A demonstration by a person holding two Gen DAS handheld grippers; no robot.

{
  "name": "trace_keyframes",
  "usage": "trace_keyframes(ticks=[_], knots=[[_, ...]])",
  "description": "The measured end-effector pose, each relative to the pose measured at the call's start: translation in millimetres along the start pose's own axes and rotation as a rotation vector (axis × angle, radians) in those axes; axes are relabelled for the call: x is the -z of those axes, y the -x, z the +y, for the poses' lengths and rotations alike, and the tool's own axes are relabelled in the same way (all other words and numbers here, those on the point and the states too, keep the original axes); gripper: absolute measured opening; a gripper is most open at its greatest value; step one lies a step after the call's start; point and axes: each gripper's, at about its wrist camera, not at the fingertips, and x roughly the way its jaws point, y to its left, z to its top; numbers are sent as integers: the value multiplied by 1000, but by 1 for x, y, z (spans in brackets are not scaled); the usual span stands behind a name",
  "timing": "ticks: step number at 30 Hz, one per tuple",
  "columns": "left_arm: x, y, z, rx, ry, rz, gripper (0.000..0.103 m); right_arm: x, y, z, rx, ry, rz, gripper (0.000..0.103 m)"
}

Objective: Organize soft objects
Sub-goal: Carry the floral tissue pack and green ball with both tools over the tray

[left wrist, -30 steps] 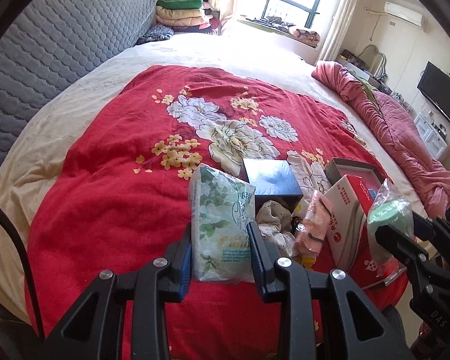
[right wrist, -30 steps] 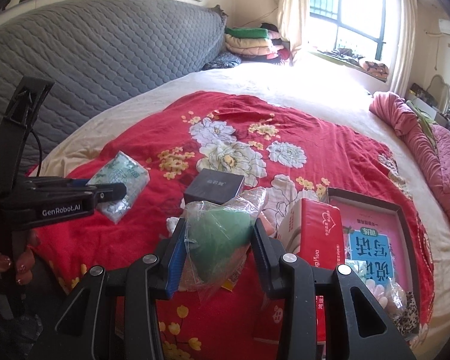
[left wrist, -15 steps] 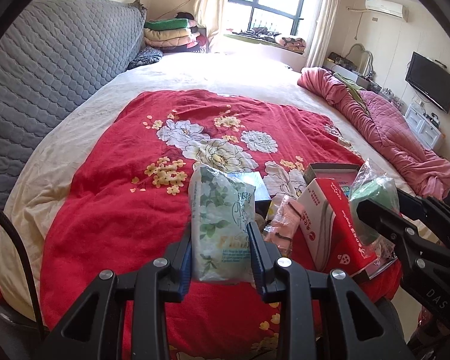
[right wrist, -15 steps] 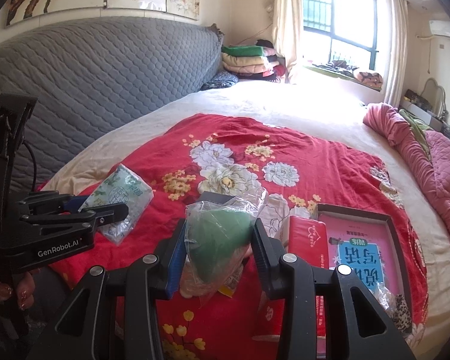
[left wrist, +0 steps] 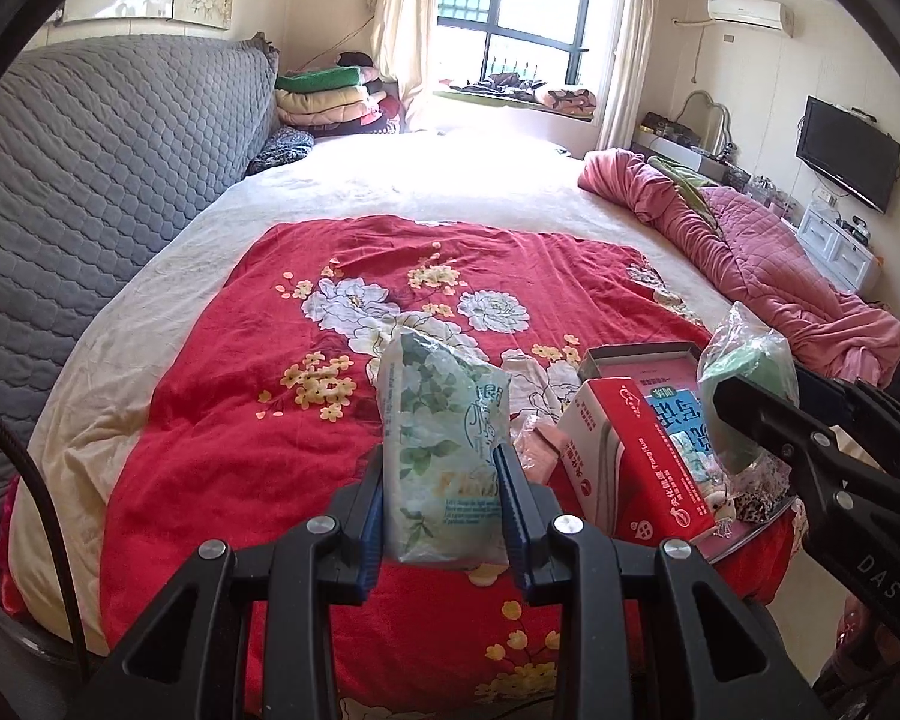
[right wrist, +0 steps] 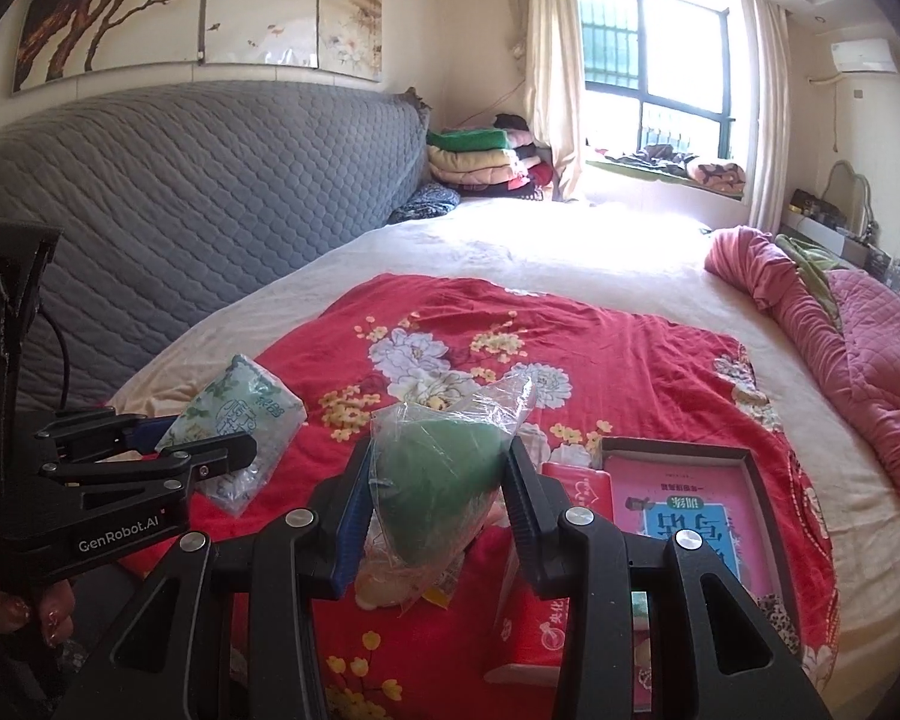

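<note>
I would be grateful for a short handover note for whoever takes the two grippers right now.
Left gripper: shut on the floral tissue pack, held above the red flowered blanket.
Right gripper: shut on the bagged green soft item, also held up.
On the blanket's right side: the red tissue box leaning against the open box tray with the pink booklet; a few small soft bits lie around them.
Done: both items picked up.
Left: neither is set down anywhere yet; the loose bits remain to be sorted.
</note>
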Motion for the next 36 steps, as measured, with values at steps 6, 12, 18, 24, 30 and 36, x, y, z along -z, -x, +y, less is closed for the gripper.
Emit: trace_keyframes(ticks=[6,12,18,24,30,36], knots=[[-5,-1,-18,2,-32,6,33,-1,14,-12,16,-25,-30,42],[-15,-3,-35,9,-54,2,33,3,22,-26,44,-52,-40,42],[-23,-8,-57,14,-93,-1,33,7,24,-46,65,-97,-38,42],[-27,-13,-87,36,-141,3,33,11,31,-68,105,-129,-49,42],[-29,-22,-121,66,-188,18,33,17,38,-93,131,-179,-63,42],[-29,-34,-153,97,-229,42,33,26,40,-115,176,-214,-56,42]])
